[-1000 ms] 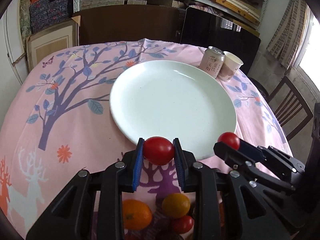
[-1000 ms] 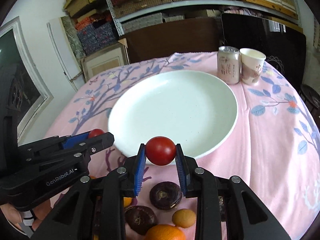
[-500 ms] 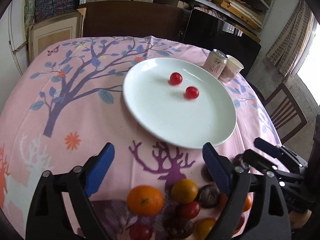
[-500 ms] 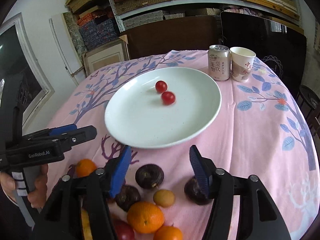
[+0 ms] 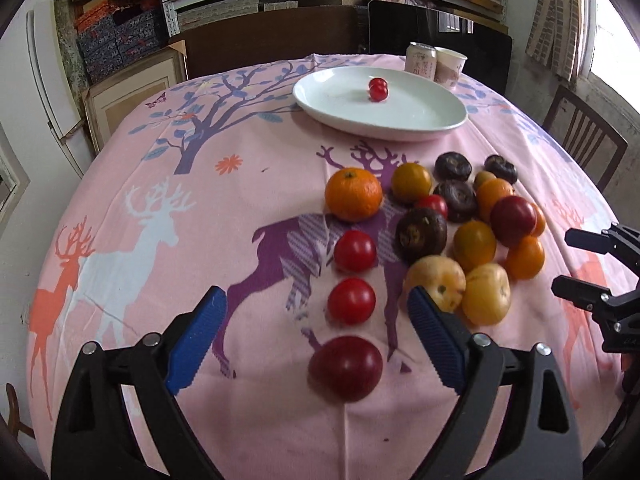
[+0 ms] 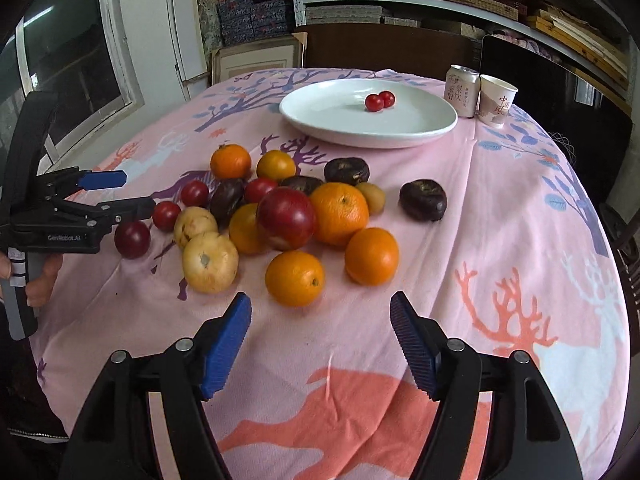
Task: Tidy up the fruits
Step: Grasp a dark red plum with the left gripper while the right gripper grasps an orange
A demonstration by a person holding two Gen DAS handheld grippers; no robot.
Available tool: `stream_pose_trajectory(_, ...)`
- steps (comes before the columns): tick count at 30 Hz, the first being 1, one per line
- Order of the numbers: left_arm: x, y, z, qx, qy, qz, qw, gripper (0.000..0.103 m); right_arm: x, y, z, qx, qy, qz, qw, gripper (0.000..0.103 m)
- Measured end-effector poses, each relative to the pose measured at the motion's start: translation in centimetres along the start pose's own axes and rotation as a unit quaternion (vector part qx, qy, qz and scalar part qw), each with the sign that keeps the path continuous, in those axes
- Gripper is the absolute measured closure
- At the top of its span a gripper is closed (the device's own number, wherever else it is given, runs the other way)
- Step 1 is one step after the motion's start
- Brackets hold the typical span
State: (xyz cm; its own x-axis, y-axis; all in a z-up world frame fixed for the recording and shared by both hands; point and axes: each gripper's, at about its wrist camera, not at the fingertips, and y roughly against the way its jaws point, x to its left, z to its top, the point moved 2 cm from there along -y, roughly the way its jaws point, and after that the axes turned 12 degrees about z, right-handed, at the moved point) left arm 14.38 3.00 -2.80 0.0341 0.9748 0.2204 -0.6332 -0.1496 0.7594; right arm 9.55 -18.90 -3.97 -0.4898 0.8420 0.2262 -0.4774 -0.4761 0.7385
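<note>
A white plate (image 5: 416, 118) (image 6: 332, 114) at the far side of the table holds two cherry tomatoes (image 5: 378, 89) (image 6: 380, 101), touching each other. Nearer lies a pile of loose fruit: oranges (image 6: 339, 213), tomatoes (image 5: 354, 250), dark purple fruit (image 6: 423, 200) and yellow fruit (image 6: 210, 262). My left gripper (image 5: 316, 296) (image 6: 134, 192) hangs open above the pile's left end, with a dark red plum (image 5: 346, 368) low between its fingers, untouched. My right gripper (image 6: 320, 304) (image 5: 565, 259) is back from the pile's near edge. Its jaws are opening, with nothing between them.
A drink can (image 6: 462, 90) and a paper cup (image 6: 497, 100) stand just right of the plate. A wooden chair (image 5: 584, 140) is beside the table at the right. Shelves and boxes line the back wall. A hand (image 6: 40, 280) grips the left tool's handle.
Both grippers let go of their cherry tomatoes, which now lie on the plate. Both opened and drew back from the plate to the near side of the fruit pile.
</note>
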Motion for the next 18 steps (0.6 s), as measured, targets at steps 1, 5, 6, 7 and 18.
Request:
stream_pose_trajectory(1, -0.1, 0.2, -0.6, 0.0, -0.006, 0.0, 1.0, 0.013, 0.2, -0.3, -0.1, 0.004, 0.001, 0.0, 1.0, 0.031)
stream_pose_trajectory(5, -0.3, 0.3, -1.8, 0.003, -0.015, 0.008, 0.9999, 0.013, 0.7, -2.0, 0.4, 0.029, 0.006, -0.001, 1.0, 0.05)
stream_pose_trajectory(6, -0.3, 0.2, -2.0, 0.006, -0.014, 0.007, 0.9999, 0.013, 0.8, -2.5, 0.6, 0.035, 0.008, -0.002, 0.999, 0.052)
stream_pose_trajectory(7, -0.2, 0.2, -2.1, 0.009, -0.011, 0.006, 0.9999, 0.013, 0.9, -3.0, 0.8, 0.038, 0.011, -0.003, 0.999, 0.052)
stream_pose_trajectory(18, -0.7, -1.5, -2.0, 0.042, -0.012, -0.047, 0.998, 0.064, 0.2, -3.6, 1.3, 0.037, -0.008, 0.01, 0.999, 0.066)
